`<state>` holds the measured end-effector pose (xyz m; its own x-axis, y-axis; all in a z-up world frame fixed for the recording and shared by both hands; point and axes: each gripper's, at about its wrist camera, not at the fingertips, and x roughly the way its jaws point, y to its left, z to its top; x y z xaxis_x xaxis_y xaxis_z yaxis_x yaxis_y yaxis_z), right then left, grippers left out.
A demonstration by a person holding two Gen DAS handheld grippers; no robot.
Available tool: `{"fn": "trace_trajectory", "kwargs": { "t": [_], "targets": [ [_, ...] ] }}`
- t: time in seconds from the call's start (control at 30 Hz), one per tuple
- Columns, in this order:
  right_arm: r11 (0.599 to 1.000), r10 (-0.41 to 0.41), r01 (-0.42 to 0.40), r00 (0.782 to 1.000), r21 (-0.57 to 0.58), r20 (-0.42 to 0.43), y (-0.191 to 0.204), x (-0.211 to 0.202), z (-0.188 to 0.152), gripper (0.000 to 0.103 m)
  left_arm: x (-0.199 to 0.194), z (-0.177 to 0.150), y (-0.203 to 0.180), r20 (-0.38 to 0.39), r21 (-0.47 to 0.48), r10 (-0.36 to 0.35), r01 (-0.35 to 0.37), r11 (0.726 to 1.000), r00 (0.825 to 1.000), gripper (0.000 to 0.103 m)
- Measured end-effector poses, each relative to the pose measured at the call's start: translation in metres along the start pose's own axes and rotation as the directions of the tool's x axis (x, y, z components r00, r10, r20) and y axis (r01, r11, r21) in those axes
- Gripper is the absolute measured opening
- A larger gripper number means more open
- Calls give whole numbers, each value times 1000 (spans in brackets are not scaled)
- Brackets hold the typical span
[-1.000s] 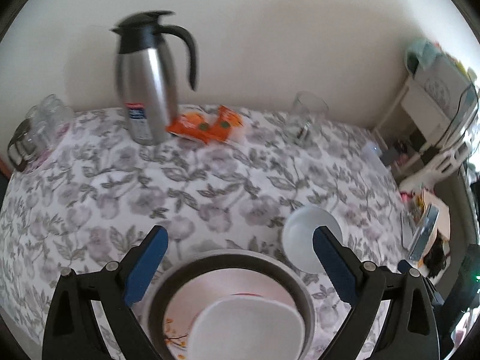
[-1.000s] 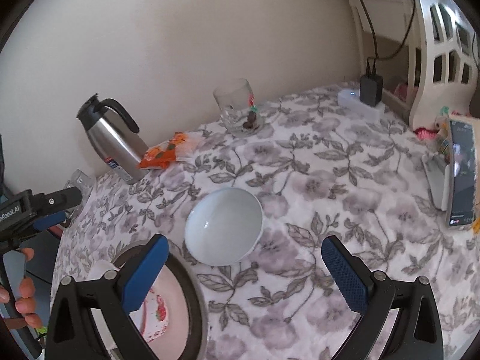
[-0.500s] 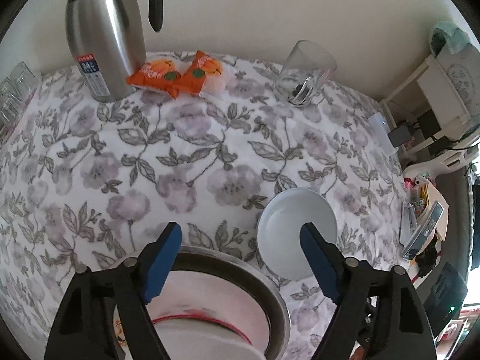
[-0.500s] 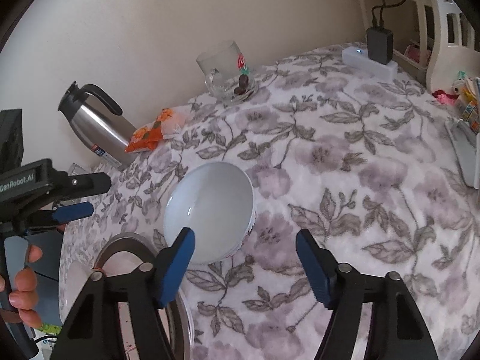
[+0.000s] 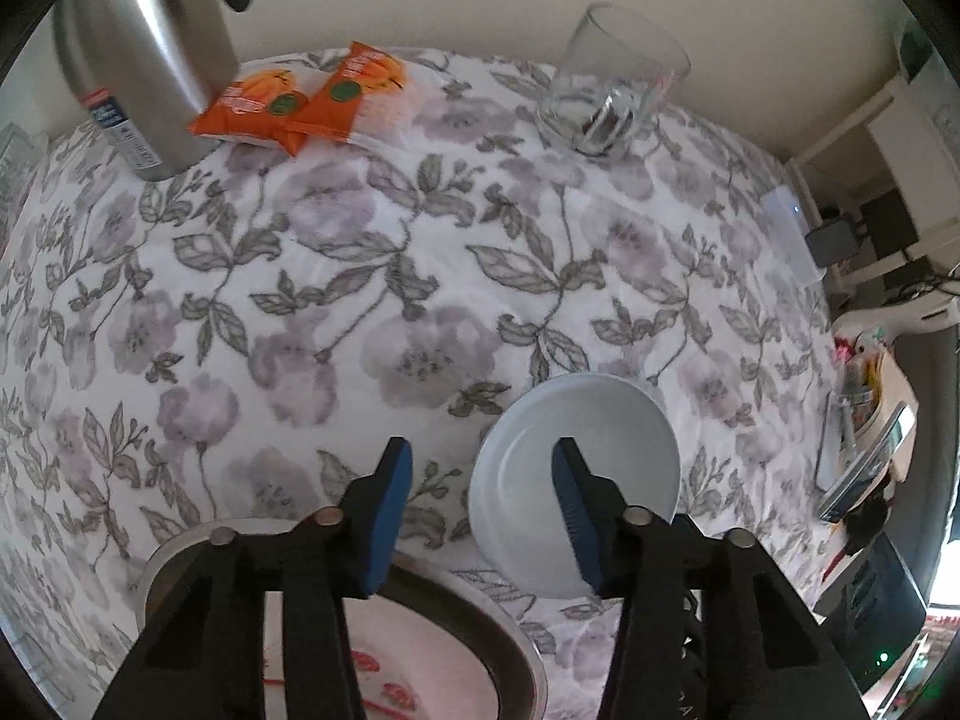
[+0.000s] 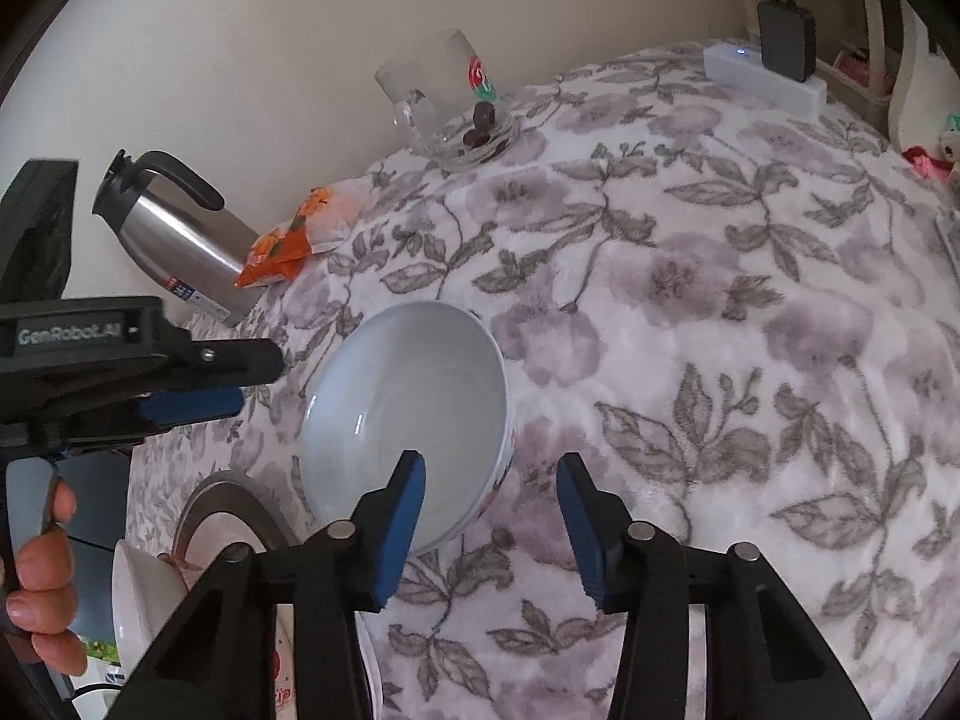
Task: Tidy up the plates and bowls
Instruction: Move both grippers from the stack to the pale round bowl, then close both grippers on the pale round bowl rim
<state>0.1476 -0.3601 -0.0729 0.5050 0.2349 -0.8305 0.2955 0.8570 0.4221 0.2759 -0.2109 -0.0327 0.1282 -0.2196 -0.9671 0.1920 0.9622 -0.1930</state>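
Note:
A white bowl (image 5: 594, 450) (image 6: 414, 396) stands upright on the floral tablecloth. My left gripper (image 5: 483, 507) is open, its jaws straddling the bowl's left rim; it also shows from the side in the right wrist view (image 6: 198, 402). My right gripper (image 6: 491, 516) is open, its jaws straddling the bowl's near right rim. A grey-rimmed plate (image 5: 516, 648) (image 6: 222, 498) lies below the left gripper with a white, red-patterned plate (image 5: 432, 678) on it. A small white bowl (image 6: 144, 594) sits on that stack.
A steel thermos jug (image 5: 144, 42) (image 6: 180, 246), orange snack packets (image 5: 306, 96) (image 6: 282, 246) and a glass mug (image 5: 612, 90) (image 6: 450, 102) stand along the far wall. A white power strip (image 6: 762, 78) with a charger and a phone (image 5: 864, 468) lie at the right edge.
Both grippers have moved in on the white bowl and their jaws have narrowed. The left one passed forward over the plate stack; the right one came closer to the bowl's near rim.

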Motion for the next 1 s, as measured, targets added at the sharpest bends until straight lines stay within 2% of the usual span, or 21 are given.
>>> {"fn": "trace_trajectory", "kwargs": {
  "t": [0.1, 0.17, 0.4, 0.6, 0.7, 1.0],
  "targets": [
    [1000, 5, -5, 1000, 4, -6, -2, 4, 1, 44, 9, 3, -7, -24, 19, -8, 9, 1000, 1000, 47],
    [1000, 7, -6, 1000, 7, -11, -3, 6, 1, 40, 15, 5, -10, -32, 26, 19, -18, 999, 999, 46],
    [1000, 18, -17, 1000, 22, -24, -6, 14, 3, 30, 40, 4, -19, -79, 60, 71, -66, 996, 994, 33],
    [999, 29, -28, 999, 30, -34, -7, 20, 5, 20, 51, 6, -22, -81, 73, 113, -107, 992, 990, 24],
    [999, 20, -19, 999, 29, -36, -5, 23, 5, 20, 61, 10, -20, -95, 52, 113, -108, 993, 989, 19],
    [999, 18, -16, 999, 42, -46, -7, 29, 7, 19, 67, 11, -25, -96, 64, 132, -126, 990, 987, 19]
  ]
}}
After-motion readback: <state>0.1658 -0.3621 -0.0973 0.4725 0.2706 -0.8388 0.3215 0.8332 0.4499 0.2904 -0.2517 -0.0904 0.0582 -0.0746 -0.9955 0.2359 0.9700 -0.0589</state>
